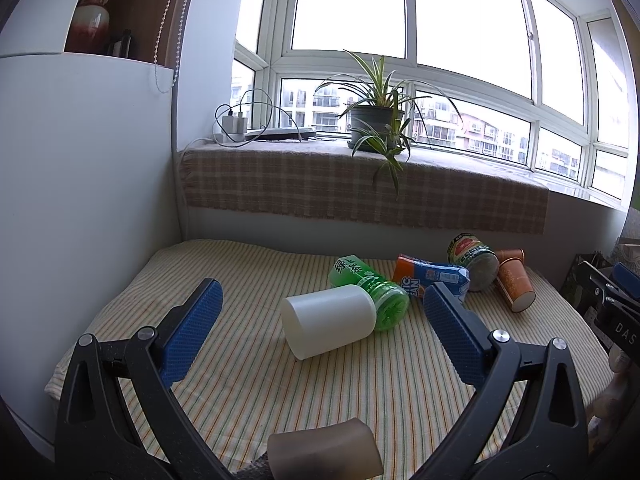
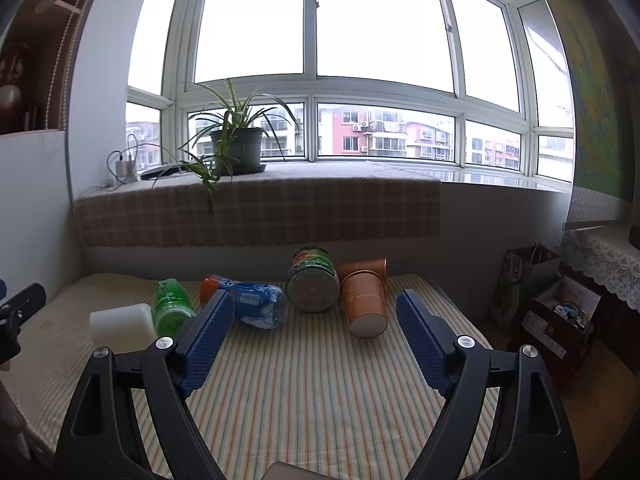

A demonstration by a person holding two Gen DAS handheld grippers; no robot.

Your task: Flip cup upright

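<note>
A white cup [image 1: 329, 320] lies on its side on the striped cloth [image 1: 256, 384], its flat end toward the camera; it also shows at the left of the right wrist view [image 2: 120, 322]. My left gripper [image 1: 320, 292] is open and empty, its blue pads on either side of the cup and short of it. An orange cup [image 2: 366, 304] lies on its side ahead of my right gripper [image 2: 316, 304], which is open and empty. The orange cup also shows in the left wrist view [image 1: 516, 284].
A green bottle [image 1: 370, 290], a blue-orange bottle [image 1: 432, 276] and a jar [image 1: 474, 260] lie on the cloth behind the cups. A second orange cup [image 2: 368, 269] lies behind the first. A plaid-covered sill [image 1: 360, 184] with a potted plant [image 1: 374, 124] stands behind. Bags [image 2: 552, 312] stand on the right.
</note>
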